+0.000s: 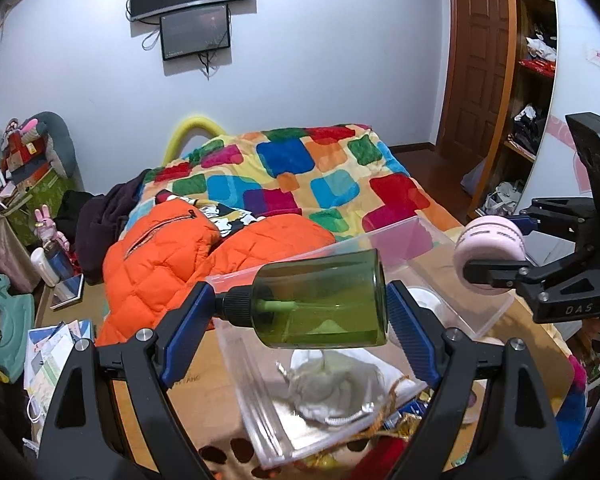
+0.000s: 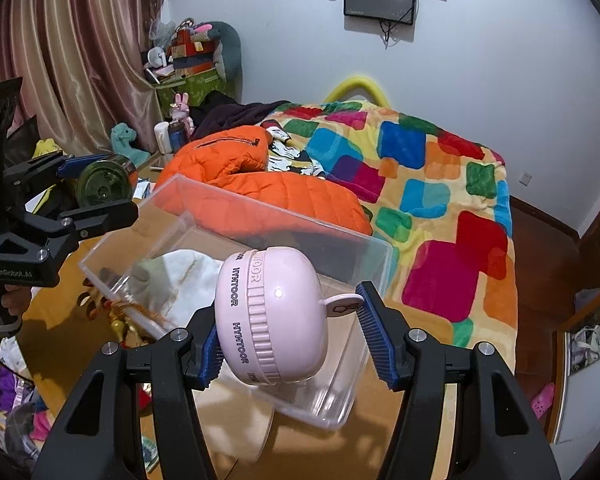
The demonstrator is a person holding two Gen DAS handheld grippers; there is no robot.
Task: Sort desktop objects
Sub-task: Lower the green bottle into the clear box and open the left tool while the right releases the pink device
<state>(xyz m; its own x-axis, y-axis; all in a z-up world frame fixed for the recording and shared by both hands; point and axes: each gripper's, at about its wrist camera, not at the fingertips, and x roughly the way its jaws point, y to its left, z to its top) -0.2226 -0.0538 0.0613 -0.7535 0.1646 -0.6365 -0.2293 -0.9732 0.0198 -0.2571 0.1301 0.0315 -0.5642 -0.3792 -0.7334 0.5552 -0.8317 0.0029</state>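
Carrying both loads over the clear bin (image 1: 452,264) on the table (image 2: 52,320): left gripper (image 1: 300,312) clamps the green bottle (image 1: 324,300) endwise, right gripper (image 2: 290,340) pinches the pink device (image 2: 272,320) (its right pad looks barely touching), so lower before letting go.

Bed w/ multicolour patchwork blanket (image 1: 300,176) fills centre frame; orange puffer jacket (image 1: 168,252) lies on its lower left. Two dark wall screens (image 1: 194,8) at top centre. Wooden door (image 1: 476,60) upper right, shelf unit (image 1: 534,80) beside it. Striped curtain (image 2: 72,52) upper left in right-wrist view.
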